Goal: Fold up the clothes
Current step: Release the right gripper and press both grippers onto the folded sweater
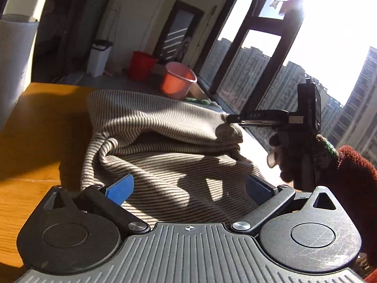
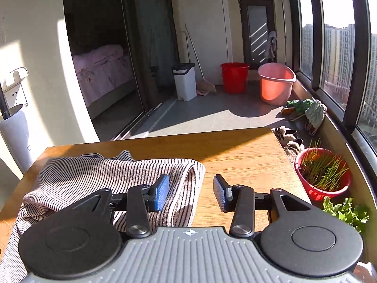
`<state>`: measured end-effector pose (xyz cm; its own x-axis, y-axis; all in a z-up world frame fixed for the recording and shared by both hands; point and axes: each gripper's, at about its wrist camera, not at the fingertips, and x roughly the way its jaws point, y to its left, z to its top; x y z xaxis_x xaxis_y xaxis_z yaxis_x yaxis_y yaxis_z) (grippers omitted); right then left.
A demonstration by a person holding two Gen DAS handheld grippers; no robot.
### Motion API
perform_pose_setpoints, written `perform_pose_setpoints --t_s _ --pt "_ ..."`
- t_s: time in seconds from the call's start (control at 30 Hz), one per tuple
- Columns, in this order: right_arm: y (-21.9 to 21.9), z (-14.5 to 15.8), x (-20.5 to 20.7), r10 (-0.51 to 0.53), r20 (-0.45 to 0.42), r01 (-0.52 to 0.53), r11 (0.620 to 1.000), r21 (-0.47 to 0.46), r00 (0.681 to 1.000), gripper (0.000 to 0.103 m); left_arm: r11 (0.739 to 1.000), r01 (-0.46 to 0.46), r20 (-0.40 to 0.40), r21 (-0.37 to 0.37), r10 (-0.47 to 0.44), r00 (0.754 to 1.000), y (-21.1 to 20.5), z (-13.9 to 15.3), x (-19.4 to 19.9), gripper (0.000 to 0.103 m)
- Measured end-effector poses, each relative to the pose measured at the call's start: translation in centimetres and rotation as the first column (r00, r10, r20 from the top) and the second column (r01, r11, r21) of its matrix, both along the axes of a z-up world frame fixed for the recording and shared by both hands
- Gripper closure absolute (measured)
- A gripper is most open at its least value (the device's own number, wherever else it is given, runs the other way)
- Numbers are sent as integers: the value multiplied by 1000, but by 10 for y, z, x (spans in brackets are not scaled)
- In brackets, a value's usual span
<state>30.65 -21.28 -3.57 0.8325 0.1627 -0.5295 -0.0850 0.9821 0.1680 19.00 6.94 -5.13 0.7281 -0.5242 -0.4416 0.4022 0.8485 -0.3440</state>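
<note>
Sunny balcony table (image 2: 247,155): striped shirt (image 1: 165,141) half-folded; both my fingers open, empty. Next, grab the near hem.

Some small pale letters (image 1: 255,115) are showing on the black finger of the right gripper (image 1: 232,118). They are looking like "RKS", but they are tiny and blurry, so this is not sure. A little round mark (image 1: 189,228) with a cross in it is sitting on the grey ribbed body of the left gripper (image 1: 188,189). The same mark is showing on the right gripper's body in its own view. Nothing else is showing clearly enough to read.
</note>
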Motion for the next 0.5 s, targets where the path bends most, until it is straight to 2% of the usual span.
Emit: perform_pose_setpoints --t_s 0.13,0.2,0.23,0.27,0.33,0.4,0.47,0.5 --pt "-6 -8 -15 38 -3 -37 990 136 999 39 999 -37 138 15 34 990 -15 10 29 0" --pt "-5 -19 -15 45 -42 -38 987 159 998 41 998 -56 152 27 51 987 -23 0 46 0" --pt "-1 -23 -16 48 -54 -40 990 136 997 63 997 -72 144 39 66 987 -26 -7 53 0" --pt "3 -24 -17 46 -56 -41 995 89 997 77 995 -88 137 52 80 987 -28 -14 59 0" --pt "2 -24 -16 39 -59 -35 997 66 997 85 990 -126 115 66 118 986 -29 -25 70 0" --pt "-2 -24 -14 31 -63 -26 997 72 998 86 982 -176 77 64 171 982 -21 -33 74 0" --pt "-7 -23 -11 23 -66 -18 997 78 998 94 973 -229 49 34 228 973 -11 -35 77 0" --pt "-10 -22 -10 19 -68 -14 997 81 997 94 969 -246 21 20 246 969 -7 -36 80 0"
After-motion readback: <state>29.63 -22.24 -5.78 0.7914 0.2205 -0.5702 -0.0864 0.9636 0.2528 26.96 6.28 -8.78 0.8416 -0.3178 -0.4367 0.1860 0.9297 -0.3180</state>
